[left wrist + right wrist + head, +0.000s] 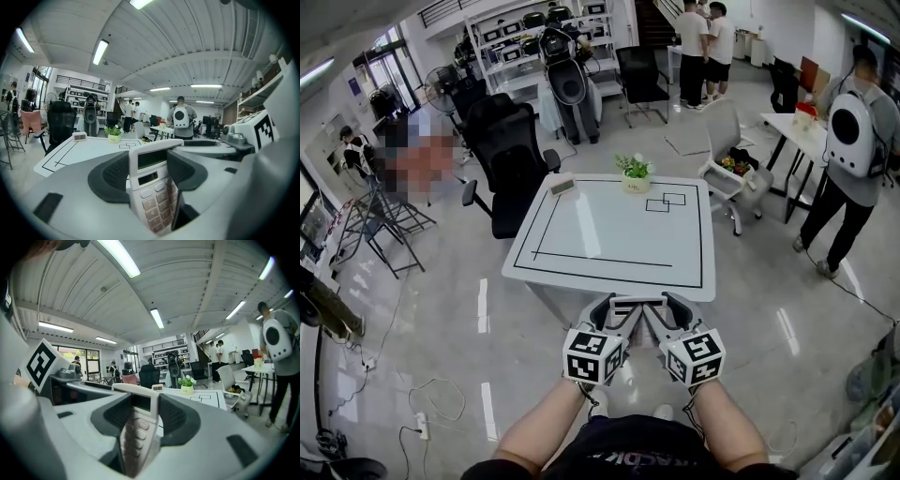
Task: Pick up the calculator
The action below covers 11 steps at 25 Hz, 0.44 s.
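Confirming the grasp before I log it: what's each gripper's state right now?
Left gripper: closed on the calculator.
Right gripper: closed on the same calculator.

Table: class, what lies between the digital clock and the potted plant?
Nothing: the white table top between digital clock and potted plant is bare, seen in the head view.

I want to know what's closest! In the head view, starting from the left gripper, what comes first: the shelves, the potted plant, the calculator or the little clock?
1. Calculator, right between the left gripper's jaws.
2. Little clock, far left, and potted plant, far middle, both at the table's far edge: too close to call.
3. Shelves, at the back of the room.
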Available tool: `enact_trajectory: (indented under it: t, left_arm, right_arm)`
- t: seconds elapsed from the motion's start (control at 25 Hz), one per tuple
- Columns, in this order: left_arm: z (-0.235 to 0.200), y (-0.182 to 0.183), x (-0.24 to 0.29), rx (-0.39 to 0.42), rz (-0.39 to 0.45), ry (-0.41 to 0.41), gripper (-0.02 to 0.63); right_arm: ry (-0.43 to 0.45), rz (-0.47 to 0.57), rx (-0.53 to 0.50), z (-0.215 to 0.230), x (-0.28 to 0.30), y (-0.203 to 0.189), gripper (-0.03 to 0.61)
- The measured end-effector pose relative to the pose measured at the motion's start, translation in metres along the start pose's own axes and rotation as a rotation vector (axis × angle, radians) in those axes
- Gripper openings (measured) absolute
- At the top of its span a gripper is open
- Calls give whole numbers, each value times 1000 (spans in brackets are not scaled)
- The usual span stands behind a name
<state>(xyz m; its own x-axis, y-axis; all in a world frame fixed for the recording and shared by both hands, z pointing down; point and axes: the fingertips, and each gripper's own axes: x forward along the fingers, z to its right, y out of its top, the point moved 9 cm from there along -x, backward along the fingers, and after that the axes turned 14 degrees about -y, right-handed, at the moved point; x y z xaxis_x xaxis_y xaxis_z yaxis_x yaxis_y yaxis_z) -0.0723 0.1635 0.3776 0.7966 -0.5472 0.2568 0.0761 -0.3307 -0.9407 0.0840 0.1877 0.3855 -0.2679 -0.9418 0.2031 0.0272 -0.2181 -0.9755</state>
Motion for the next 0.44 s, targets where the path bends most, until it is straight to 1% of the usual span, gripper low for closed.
enact_trajectory:
  t: [0.44]
  left_arm:
    - [0, -1, 4, -1, -4, 4, 242]
  right_arm:
    - [3, 0, 6, 4, 2, -2, 178]
